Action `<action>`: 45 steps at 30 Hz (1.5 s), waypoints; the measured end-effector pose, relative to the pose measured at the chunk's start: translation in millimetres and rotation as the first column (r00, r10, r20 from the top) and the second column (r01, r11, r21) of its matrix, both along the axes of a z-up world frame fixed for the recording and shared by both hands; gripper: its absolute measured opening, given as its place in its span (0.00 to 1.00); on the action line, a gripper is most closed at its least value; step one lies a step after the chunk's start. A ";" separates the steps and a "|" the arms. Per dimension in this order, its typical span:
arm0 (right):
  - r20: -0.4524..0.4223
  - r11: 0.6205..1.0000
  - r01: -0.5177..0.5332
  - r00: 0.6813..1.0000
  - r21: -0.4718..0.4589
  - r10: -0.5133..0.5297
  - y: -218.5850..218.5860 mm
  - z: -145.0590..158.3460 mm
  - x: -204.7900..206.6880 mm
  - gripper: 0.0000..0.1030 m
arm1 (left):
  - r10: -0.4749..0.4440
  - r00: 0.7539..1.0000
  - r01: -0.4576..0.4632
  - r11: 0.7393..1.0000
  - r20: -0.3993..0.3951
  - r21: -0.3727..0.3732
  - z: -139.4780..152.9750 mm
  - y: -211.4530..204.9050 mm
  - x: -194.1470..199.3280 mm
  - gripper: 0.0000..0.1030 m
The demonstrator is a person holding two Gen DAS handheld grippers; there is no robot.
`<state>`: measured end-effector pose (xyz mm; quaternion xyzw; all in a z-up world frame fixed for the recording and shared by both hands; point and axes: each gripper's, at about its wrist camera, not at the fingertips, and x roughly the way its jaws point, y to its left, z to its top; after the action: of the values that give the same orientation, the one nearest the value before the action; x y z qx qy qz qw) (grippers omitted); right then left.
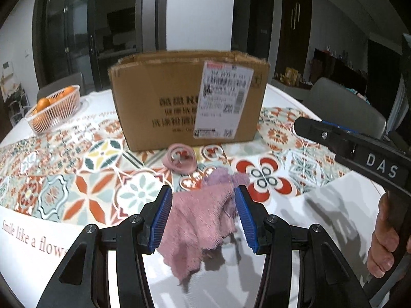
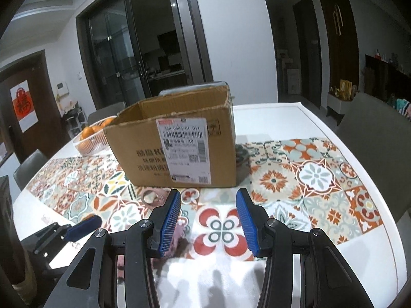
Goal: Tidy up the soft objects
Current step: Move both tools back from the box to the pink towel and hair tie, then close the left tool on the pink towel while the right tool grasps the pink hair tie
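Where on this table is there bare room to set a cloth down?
The patterned mat right of the cardboard box is bare to the table edge. Crowded: in front of the box lie the pink ring and pink cloth, and the fruit basket stands to its left.

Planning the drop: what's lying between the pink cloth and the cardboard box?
In the left wrist view, a pink ring-shaped item lies on the patterned mat between the pink cloth and the cardboard box.
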<state>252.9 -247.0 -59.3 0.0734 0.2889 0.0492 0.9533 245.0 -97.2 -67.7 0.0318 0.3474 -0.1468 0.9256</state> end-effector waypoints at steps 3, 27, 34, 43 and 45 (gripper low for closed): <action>-0.014 1.000 0.001 1.000 0.007 -0.001 -2.8 -4.8 1.4 0.45 | -0.008 1.000 0.008 1.000 -0.029 -0.001 -8.2 -3.7 3.3 0.49; -0.084 1.000 -0.012 0.996 0.005 0.012 3.4 -27.3 11.2 0.45 | 0.003 0.993 -0.003 1.000 -0.122 0.003 -45.3 -6.2 34.2 0.32; -0.091 0.999 -0.034 0.995 -0.010 0.033 16.9 -27.0 11.5 0.45 | -0.014 0.994 0.010 0.999 -0.110 -0.037 -39.5 4.6 33.8 0.17; -0.094 0.999 -0.048 0.994 -0.017 0.046 32.3 -23.8 16.6 0.45 | 0.037 0.999 -0.039 0.998 -0.031 -0.048 -16.5 32.2 25.1 0.16; -0.093 0.998 -0.061 0.994 -0.022 0.059 39.5 -22.9 19.3 0.45 | 0.052 0.998 -0.053 0.997 -0.021 -0.055 -11.9 41.9 25.1 0.16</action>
<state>272.2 -207.5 -82.2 0.0552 0.3354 0.0706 0.9378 270.0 -55.3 -79.6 -0.0046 0.3528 -0.1325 0.9263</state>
